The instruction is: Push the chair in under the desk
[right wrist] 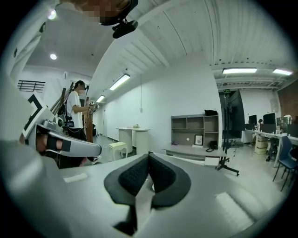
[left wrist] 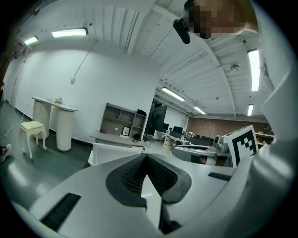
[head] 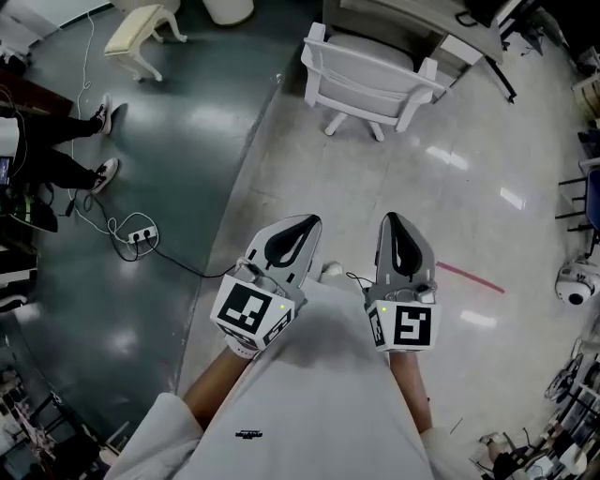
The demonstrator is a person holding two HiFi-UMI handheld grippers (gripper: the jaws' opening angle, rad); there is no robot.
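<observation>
A white chair (head: 370, 80) stands on the pale floor ahead of me, its back toward me and its seat facing the grey desk (head: 394, 14) at the top of the head view. My left gripper (head: 312, 222) and right gripper (head: 389, 218) are held side by side low in front of my body, well short of the chair. Both are shut with nothing between the jaws. In the left gripper view the shut jaws (left wrist: 145, 156) point at the chair's white back (left wrist: 111, 152) and the desk (left wrist: 116, 138). The right gripper (right wrist: 149, 155) points toward the desk (right wrist: 191, 149).
A cream stool (head: 141, 33) stands at the far left. A power strip with cables (head: 141, 236) lies on the dark floor, near a seated person's legs (head: 66, 141). Red tape (head: 469, 277) marks the floor on the right. Another person (right wrist: 77, 111) stands at the left.
</observation>
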